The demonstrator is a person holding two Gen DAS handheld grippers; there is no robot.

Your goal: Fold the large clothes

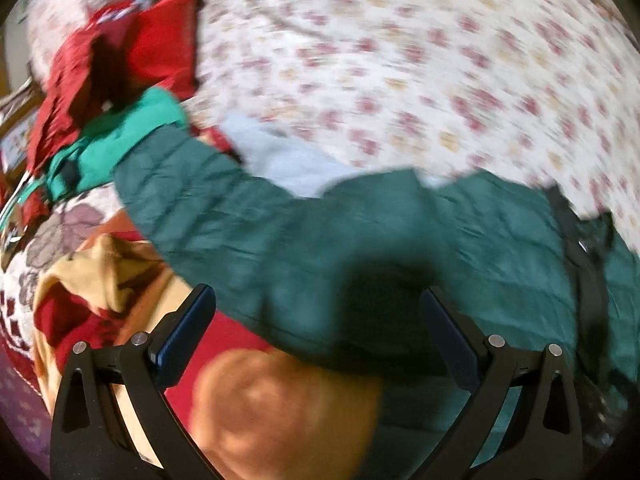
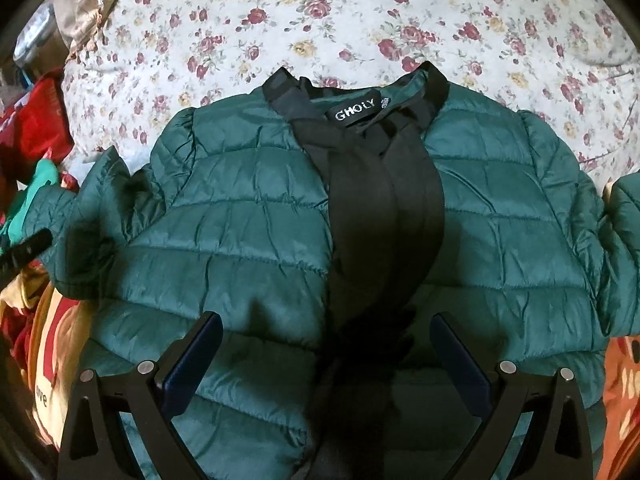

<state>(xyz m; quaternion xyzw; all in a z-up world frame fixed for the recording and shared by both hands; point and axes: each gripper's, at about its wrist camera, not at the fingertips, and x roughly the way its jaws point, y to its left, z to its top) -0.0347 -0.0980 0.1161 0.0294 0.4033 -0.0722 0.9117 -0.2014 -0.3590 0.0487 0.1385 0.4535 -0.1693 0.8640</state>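
Observation:
A dark green quilted jacket [image 2: 240, 240] lies spread front-up on a floral bedsheet [image 2: 280, 20], with a black collar and front band [image 2: 384, 200] and a "GHOLY" label. My right gripper [image 2: 326, 344] is open, hovering over the jacket's lower front. My left gripper [image 1: 318, 316] is open and empty over the jacket's sleeve [image 1: 280, 232] in a blurred view. The left gripper's tip shows at the left edge of the right wrist view [image 2: 28, 250], by the sleeve.
A heap of red [image 1: 132, 52] and bright green [image 1: 120, 140] clothes lies to the left. Yellow and orange patterned fabric [image 1: 280, 408] lies at the near edge. A light blue cloth [image 1: 288, 160] shows behind the sleeve.

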